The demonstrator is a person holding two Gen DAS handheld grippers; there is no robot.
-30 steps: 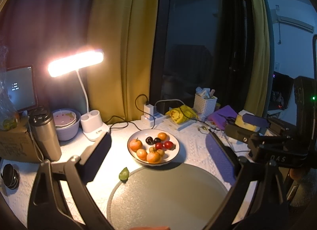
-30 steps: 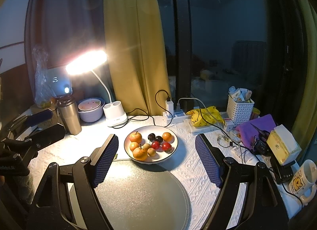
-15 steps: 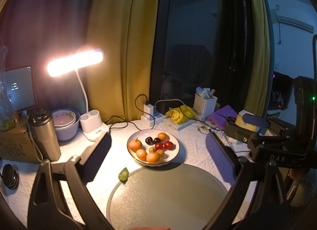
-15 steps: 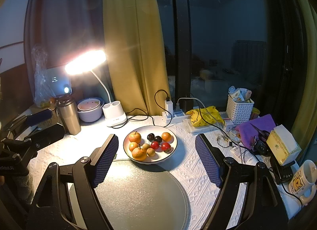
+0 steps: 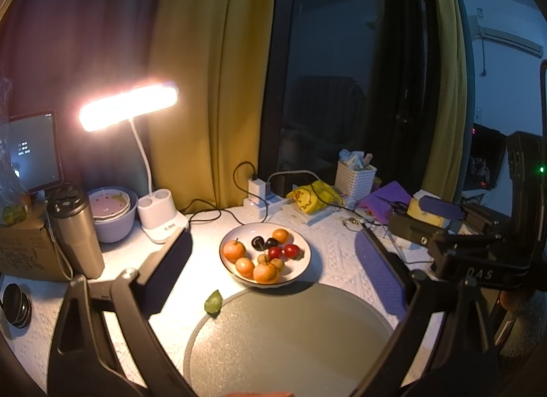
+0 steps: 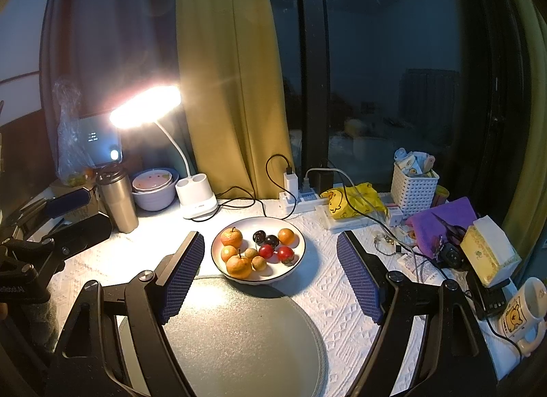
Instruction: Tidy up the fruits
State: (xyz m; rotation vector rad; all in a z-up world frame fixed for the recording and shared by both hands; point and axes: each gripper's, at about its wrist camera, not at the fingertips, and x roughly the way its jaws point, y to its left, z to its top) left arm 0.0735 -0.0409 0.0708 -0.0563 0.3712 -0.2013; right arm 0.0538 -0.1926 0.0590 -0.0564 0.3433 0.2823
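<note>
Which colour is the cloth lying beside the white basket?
Purple cloth; clearest in the right wrist view, right of the basket.

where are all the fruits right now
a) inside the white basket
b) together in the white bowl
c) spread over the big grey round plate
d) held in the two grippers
b: the oranges, cherries and small brown fruits all sit in the white bowl, while the grey plate in front of it is bare and both the left gripper and right gripper are open and hold nothing.

R claw wide open, empty, over grey tray; fruit bowl just beyond.
</note>
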